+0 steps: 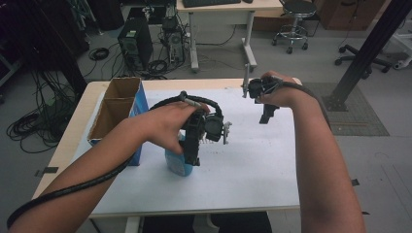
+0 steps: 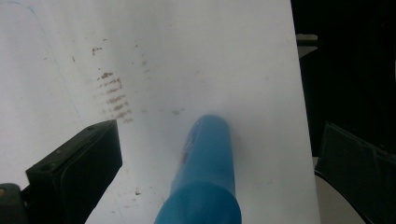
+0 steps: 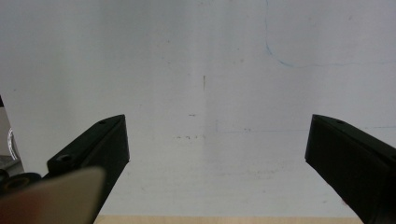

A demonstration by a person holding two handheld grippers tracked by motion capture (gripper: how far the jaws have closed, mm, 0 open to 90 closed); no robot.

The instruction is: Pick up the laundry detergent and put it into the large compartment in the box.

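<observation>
Left gripper [image 1: 192, 145] sits low centre-left of the high view, jaws spread wide either side of a blue bottle [image 1: 177, 162] standing on the white sheet [image 1: 252, 165]; in the left gripper view the bottle [image 2: 205, 172] rises bottom centre, apparently clear of both jaws. Right gripper [image 1: 267, 114] hovers upper right, jaws wide apart, holding nothing. Cardboard box [image 1: 116, 109] stands just left of the bottle. Looks like the approach step of a grasp. Next: centre on the bottle body, close, lift straight up, probably toward the box.
</observation>
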